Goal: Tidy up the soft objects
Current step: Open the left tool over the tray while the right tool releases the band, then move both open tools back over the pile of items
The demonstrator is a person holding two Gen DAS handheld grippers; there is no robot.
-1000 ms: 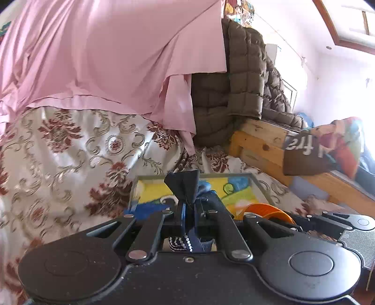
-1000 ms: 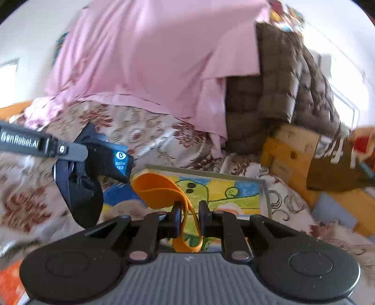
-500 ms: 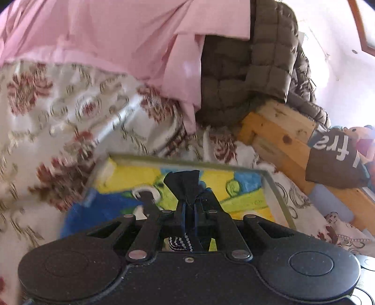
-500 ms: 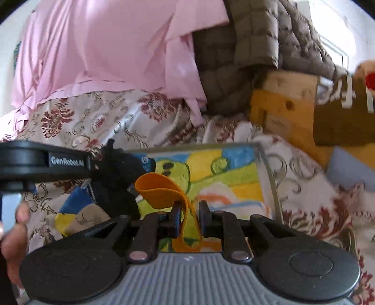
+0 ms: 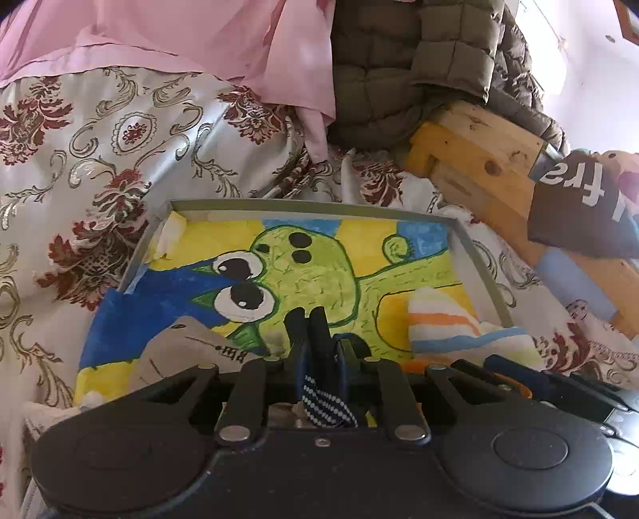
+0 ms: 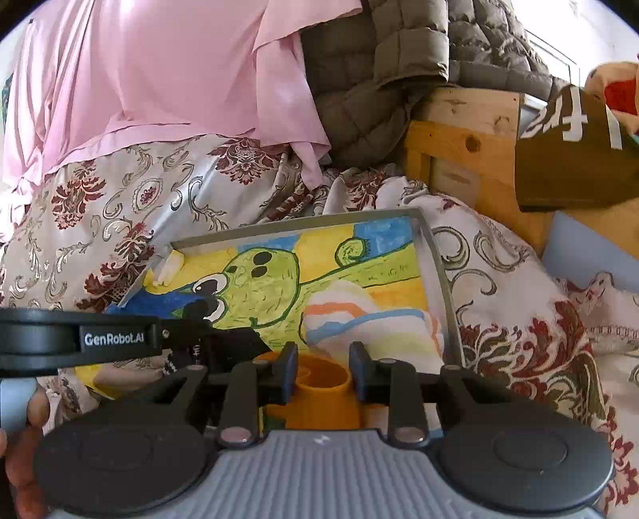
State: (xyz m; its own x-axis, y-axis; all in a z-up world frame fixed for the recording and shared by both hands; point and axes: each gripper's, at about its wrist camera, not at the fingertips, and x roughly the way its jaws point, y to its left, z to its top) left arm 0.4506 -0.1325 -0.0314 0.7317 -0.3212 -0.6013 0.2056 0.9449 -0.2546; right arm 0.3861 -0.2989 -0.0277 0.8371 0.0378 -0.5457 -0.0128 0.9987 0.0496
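Left wrist view: the left gripper (image 5: 319, 339) has its jaws pressed together on a dark blue fabric item (image 5: 325, 403) with a white-dotted end that hangs back between the linkages. It is held above the near part of the grey-rimmed tray (image 5: 481, 275), which is lined with a painted picture of a green character (image 5: 315, 271). A striped folded cloth (image 5: 443, 323) lies at the tray's right near side. A beige cloth (image 5: 187, 347) lies at the left near side. The tray rests on a floral bedspread (image 5: 120, 151). A pink sheet (image 5: 159, 36) and a brown quilted jacket (image 5: 403, 68) hang behind.

Right wrist view: the right gripper (image 6: 319, 371) has its fingers spread apart, one on each side of an orange band (image 6: 319, 395) that rests on the tray's near edge; contact with the pads cannot be confirmed. The striped folded cloth sits just beyond it. The left gripper enters from the left over the tray. A wooden bed frame (image 6: 459, 159) stands to the right.
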